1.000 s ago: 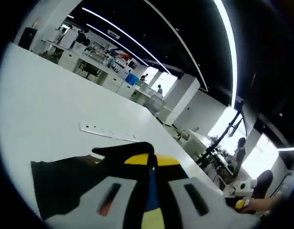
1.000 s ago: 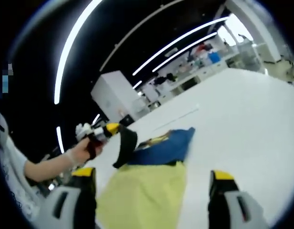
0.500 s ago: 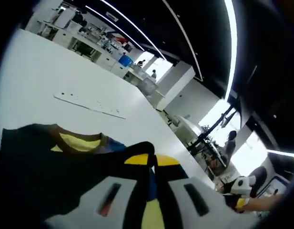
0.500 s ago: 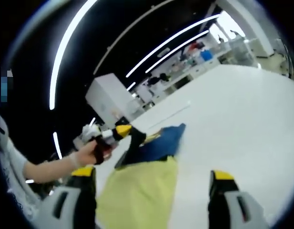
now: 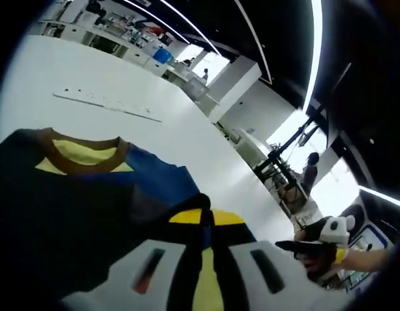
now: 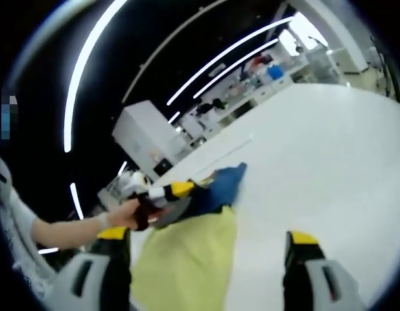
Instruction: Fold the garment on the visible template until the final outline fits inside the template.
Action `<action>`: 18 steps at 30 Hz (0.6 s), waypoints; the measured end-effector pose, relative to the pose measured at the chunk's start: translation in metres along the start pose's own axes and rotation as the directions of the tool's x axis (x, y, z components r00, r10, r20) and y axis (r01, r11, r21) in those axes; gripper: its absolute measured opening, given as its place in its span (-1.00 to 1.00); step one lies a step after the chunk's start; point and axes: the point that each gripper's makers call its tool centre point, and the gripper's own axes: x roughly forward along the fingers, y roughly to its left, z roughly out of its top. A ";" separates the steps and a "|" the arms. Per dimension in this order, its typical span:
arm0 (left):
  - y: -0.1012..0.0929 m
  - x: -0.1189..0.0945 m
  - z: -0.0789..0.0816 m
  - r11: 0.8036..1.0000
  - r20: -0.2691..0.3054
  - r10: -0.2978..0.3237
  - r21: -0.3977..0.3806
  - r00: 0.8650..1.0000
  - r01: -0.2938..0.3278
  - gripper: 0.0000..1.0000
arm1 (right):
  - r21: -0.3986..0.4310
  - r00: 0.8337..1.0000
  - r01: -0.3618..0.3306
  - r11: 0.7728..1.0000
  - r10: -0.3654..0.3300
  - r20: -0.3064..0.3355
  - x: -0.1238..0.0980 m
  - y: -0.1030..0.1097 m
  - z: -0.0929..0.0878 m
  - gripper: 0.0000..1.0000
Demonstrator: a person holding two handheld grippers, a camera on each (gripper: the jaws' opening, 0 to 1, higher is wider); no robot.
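**Garment lifted by one edge as fold gets under way on white desk**

In the left gripper view, the dark back of the garment [image 5: 63,214] fills the lower left of the frame, its brown collar [image 5: 83,141] and yellow inner lining facing the camera, a blue panel beside it. The left tongs [image 5: 207,217] at bottom centre are closed, yellow tips together, pinching the cloth's edge, apparently to carry that side up and over. A pale strip [image 5: 102,102] lies on the desk [image 5: 180,139] at upper left, well apart from the garment. At lower right a gloved hand [image 5: 323,249] grips the other tool.

In the right gripper view, a hand [image 6: 125,212] at centre left holds the left tongs [image 6: 177,190], clamped on the raised dark-and-blue cloth. The garment's yellow part [image 6: 187,265] spreads at bottom centre across the white desk [image 6: 316,168]. The right tongs [image 6: 206,241] stand wide apart at the bottom corners, holding nothing, seemingly waiting to pin or take a second edge. No template outline can be made out in either view
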 end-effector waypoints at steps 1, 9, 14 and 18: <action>0.000 0.000 -0.001 1.000 -0.005 0.000 0.002 1.000 0.000 -1.00 | 0.001 1.000 0.000 1.000 0.000 0.000 0.000 0.000 0.000 0.99; -0.005 0.004 -0.006 0.996 -0.016 -0.030 0.078 0.999 0.031 -0.88 | 0.009 1.000 0.000 1.000 0.000 0.004 0.000 0.000 -0.001 0.99; -0.016 0.006 -0.009 0.992 -0.018 -0.056 0.115 0.998 0.057 -0.06 | 0.015 1.000 0.001 1.000 -0.001 0.004 0.001 0.000 -0.002 0.99; -0.018 0.009 -0.010 0.986 -0.028 -0.074 0.144 0.997 0.077 0.16 | 0.012 1.000 -0.003 1.000 0.003 0.002 0.002 0.002 -0.003 0.99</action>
